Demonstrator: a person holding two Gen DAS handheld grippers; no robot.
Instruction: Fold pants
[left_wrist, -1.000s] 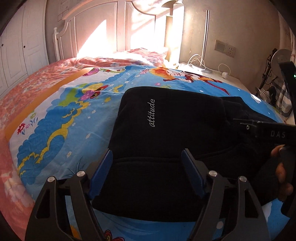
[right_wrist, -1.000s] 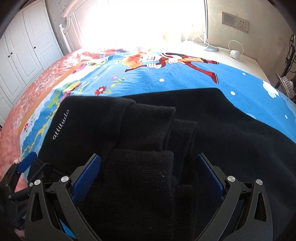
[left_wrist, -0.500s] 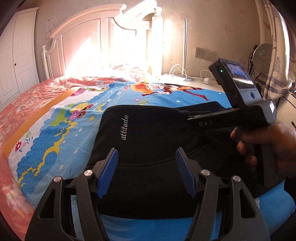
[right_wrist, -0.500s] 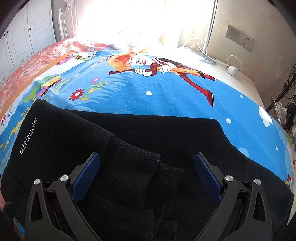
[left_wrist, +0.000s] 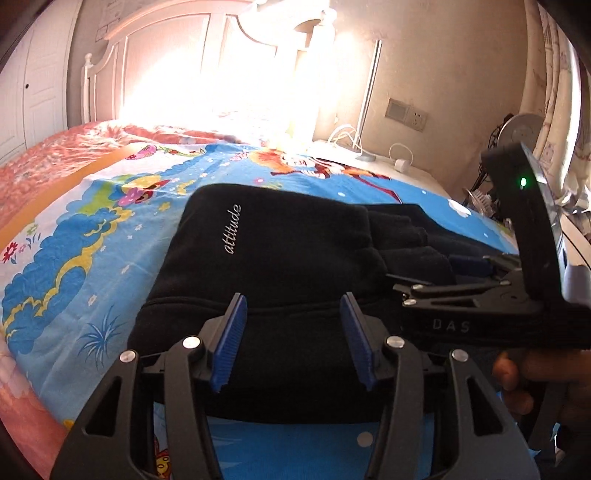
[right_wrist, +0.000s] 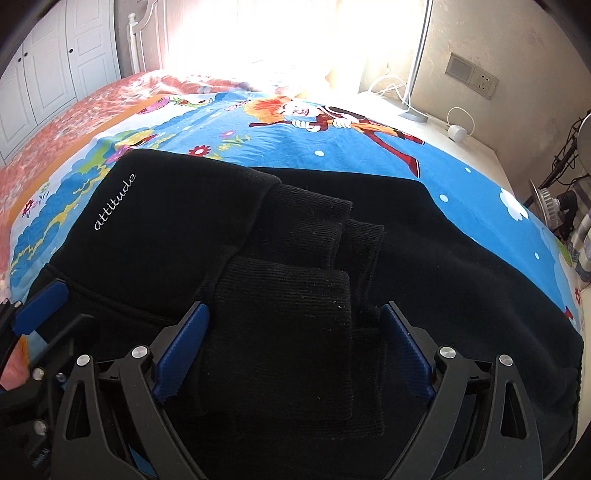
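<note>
My left gripper (left_wrist: 291, 339) has just been closing, its jaws half apart and straddling the near hem of the pants (left_wrist: 280, 266) without pinching cloth. My right gripper (right_wrist: 291, 350) has also been narrowing but stands wide, its pads either side of the ribbed cuffs (right_wrist: 288, 314) stacked on top, not pressing them. The pants lie folded near the bed's (left_wrist: 92, 236) front edge, long axis running left to right across me, so both tools face the long near side. I judge the left nearer the waistband end. Both hands tip forward and down, the right steeper.
</note>
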